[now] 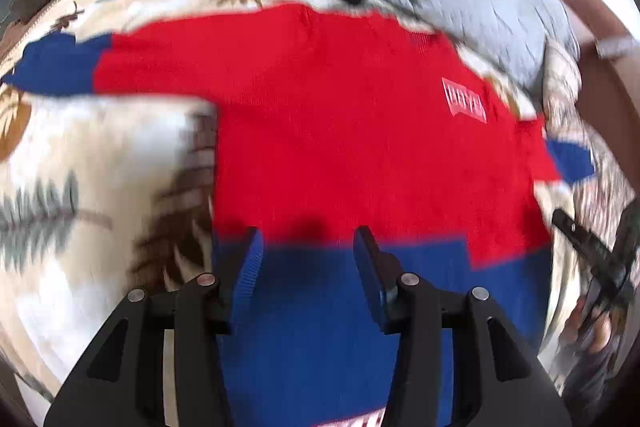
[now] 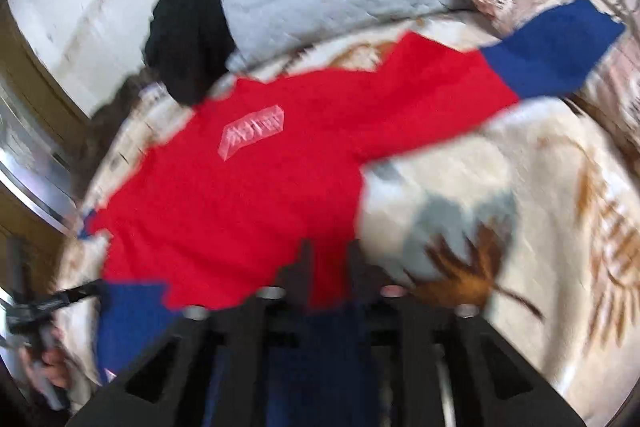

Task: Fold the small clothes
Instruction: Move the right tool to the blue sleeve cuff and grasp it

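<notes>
One white chest label (image 1: 464, 100), unreadable, on red sweater (image 1: 340, 131).

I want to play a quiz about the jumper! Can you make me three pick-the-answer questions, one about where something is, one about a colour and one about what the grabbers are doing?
1. Where does the red sweater lie?
A. spread on the leaf-print blanket
B. hanging on a hook
C. inside a basket

2. What colour are the sweater's cuffs and bottom band?
A. green
B. yellow
C. blue

3. How are the jaws of the left gripper?
A. apart, over the blue band, gripping nothing
C. clamped on the black cloth
B. shut on a sock

Answers:
1 A: the sweater lies flat with both sleeves out on the blanket.
2 C: the cuff and the hem band are blue.
3 A: a clear gap shows between the two fingers, with blue fabric seen through it; the right gripper is blurred but also stands apart.
</notes>
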### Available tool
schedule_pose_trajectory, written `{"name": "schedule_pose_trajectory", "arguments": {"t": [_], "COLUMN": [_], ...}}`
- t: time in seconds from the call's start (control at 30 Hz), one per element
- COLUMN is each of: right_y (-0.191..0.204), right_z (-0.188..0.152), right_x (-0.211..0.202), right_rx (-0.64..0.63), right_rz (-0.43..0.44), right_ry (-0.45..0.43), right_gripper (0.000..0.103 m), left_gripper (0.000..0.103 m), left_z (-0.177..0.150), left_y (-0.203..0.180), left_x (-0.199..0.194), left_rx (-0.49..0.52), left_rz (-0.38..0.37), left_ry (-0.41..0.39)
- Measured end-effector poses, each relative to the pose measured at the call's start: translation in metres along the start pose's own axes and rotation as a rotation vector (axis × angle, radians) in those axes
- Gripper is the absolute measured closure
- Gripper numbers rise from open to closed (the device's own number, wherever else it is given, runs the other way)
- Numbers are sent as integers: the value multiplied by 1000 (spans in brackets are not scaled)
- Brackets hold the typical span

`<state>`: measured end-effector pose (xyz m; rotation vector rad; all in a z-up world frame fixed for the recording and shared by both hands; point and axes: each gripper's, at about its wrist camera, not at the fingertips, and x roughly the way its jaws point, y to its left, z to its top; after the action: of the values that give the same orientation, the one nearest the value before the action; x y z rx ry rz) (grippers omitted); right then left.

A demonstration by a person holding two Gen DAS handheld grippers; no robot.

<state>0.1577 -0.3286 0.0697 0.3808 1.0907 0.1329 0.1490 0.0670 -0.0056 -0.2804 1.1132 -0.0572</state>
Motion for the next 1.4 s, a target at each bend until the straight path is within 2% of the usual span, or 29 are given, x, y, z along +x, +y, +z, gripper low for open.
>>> {"name": "schedule_pose_trajectory", "arguments": {"t": [0.03,0.13,0.2,0.23,0.27,0.3,0.37,0.43,0.5,0.53,0.57,0.63,0.7,0.77,0.8,0.93,1.0,1.07,1.17,1.27,1.33,1.37,1.4], "right_y": [5,12,10,5,6,9,8,3,-6,-5,-1,-1,-16,-50,-70,-149,-177,-195,-202,-200,-200,-203,-205], "right_z": [8,21,21,19,18,19,24,29,24,21,22,28,41,59,67,91,99,106,112,122,128,130,133], "right_x": [6,31,59,68,71,68,57,54,79,80,74,67,46,16,7,-33,-42,-39,-25,-12,-4,-8,-12], "right_rx": [7,12,29,36,22,-7,5,20,10,-3,-13,-9,19,121,176,394,442,459,463,440,424,409,399], "right_rz": [1,-62,-141,-150,-158,-159,-108,-110,-155,-159,-157,-130,-134,-173,-194,-289,-329,-348,-336,-341,-363,-381,-417], "right_ry": [-7,-3,46,68,47,14,-20,-47,49,34,29,43,-25,-119,-158,-287,-327,-319,-328,-363,-365,-367,-366], "right_gripper": [57,55,55,55,71,93,95,95,94,95,87,87,82,61,59,59,58,58,60,61,67,90,95], "left_gripper": [56,53,53,53,53,53,52,47,47,46,46,46,46,45,45,45,39,31,28,28,28,28,28], "left_z": [9,29,32,32,31,30,28,28,28,31,31,31,30,32,31,26,22,19,21,29,35,38,41], "left_y": [0,6,11,15,16,15,14,15,10,4,-1,-12,-17,-24,-27,-37,-45,-52,-57,-59,-61,-61,-63], "left_x": [2,18,38,45,48,44,36,41,52,52,47,42,34,33,36,59,59,59,61,61,58,55,52], "left_rx": [-11,-59,-92,-102,-108,-103,-86,-79,-34,-10,16,44,42,54,60,70,94,112,114,95,76,66,59], "left_rz": [2,11,23,30,32,27,-2,32,81,101,114,78,26,4,3,15,42,50,47,5,-50,-78,-103], "left_ry": [-14,-16,24,47,55,31,-13,-24,-24,-31,-32,-23,-32,-39,-38,2,-29,-41,-47,-47,-55,-63,-77]}}
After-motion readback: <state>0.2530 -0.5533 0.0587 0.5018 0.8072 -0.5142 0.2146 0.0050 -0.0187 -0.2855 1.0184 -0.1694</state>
